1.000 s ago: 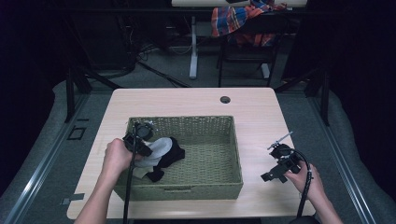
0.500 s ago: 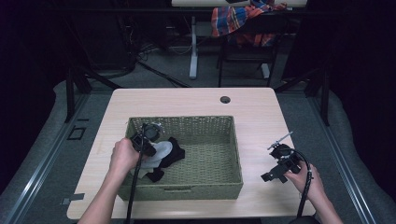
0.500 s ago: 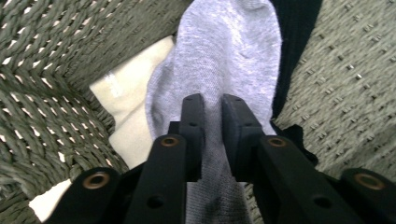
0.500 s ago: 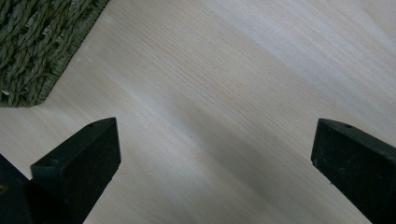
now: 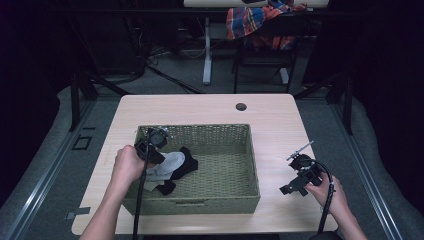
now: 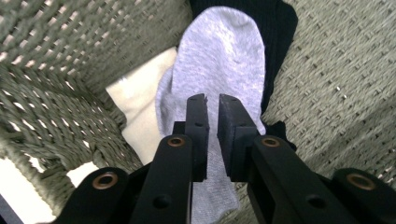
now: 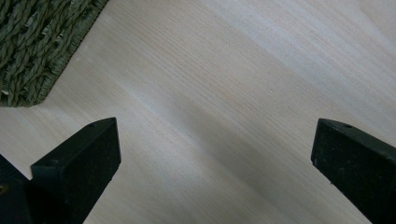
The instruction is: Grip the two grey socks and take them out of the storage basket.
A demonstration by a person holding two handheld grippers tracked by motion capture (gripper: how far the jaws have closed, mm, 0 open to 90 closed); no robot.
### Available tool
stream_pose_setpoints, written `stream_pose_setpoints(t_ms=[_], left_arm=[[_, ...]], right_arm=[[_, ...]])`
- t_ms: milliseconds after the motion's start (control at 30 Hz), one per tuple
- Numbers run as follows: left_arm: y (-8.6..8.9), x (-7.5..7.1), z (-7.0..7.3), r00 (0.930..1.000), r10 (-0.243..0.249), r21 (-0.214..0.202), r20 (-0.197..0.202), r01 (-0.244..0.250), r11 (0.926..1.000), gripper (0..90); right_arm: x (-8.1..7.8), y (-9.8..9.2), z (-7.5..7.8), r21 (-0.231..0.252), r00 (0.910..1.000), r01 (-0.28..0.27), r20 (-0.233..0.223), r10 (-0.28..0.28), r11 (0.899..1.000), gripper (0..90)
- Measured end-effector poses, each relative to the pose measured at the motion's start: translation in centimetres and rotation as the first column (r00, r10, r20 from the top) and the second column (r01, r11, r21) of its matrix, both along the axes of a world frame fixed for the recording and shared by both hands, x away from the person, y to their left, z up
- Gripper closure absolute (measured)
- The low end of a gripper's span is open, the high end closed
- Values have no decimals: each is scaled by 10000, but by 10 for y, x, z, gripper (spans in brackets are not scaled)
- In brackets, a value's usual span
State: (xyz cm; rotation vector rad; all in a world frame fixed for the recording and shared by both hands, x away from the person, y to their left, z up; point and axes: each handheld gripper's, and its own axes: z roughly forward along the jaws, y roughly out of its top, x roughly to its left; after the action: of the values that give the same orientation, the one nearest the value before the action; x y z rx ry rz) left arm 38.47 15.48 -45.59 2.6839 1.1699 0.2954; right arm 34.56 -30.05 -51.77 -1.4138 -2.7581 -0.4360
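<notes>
While the grey sock (image 6: 219,70) lies at the left end of the woven basket (image 5: 240,192), on top of a black sock (image 5: 186,162) and a cream one (image 6: 137,109), the left gripper (image 6: 212,100) is set down over it. Its jaws have just been closing and now stand nearly together, a narrow slit left between the pads, with grey fabric right under the tips; whether a fold is actually pinched cannot be told. The tool is tilted down into the basket from the left wall, probably so that the top sock can be lifted off the pile alone.

Toward the lower right of the high view, the right gripper (image 5: 300,176) is held by the right hand (image 5: 334,195) just above the bare table (image 5: 280,115), well apart from the basket. Its jaws are spread wide with nothing between them, as is seen against the wood grain in its own view, so it is judged to be waiting.

A pale wooden top with a small round hole (image 5: 241,106) near its far edge carries the basket. Beyond it, grey floor, dark stands and a plaid cloth (image 5: 255,20) on a chair are seen in a dim room.
</notes>
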Motion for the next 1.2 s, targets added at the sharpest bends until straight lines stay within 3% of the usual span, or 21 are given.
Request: stream_pose_setpoints(t_ms=[67,167,233,267,433,567,833,1000,1200], left_arm=[[-1,2,-4,9998,-23,72,-186,24,10000,723],[-5,5,-12,9990,-31,254,-449,42,9997,675],[-6,7,-18,9986,24,422,-522,-2,9991,688],[-6,8,-20,9987,41,427,-514,-19,9991,792],[-7,9,-23,9988,-22,540,-495,49,9985,867],[-6,5,-15,9997,-74,437,-215,83,9990,871],[-1,-1,8,9998,-48,-82,186,50,10000,872],[2,0,21,9997,-152,-377,179,158,9992,875],[2,3,29,9996,-228,-421,193,236,9988,874]], right_arm=[[0,0,0,19,10000,28,-27,-28,10000,12],[-1,0,0,82,10000,0,-40,0,10000,12],[0,0,0,0,10000,-45,-29,45,10000,12],[-1,0,-1,79,10000,70,21,-70,9999,12],[0,0,-1,28,10000,-36,-28,36,10000,12],[-1,0,-2,197,9997,229,105,-231,9995,12],[-1,-1,0,36,10000,53,-8,-53,10000,13],[-1,-1,1,31,9999,123,-33,-123,9999,13],[-1,-1,0,78,9999,113,-92,-113,9999,13]])
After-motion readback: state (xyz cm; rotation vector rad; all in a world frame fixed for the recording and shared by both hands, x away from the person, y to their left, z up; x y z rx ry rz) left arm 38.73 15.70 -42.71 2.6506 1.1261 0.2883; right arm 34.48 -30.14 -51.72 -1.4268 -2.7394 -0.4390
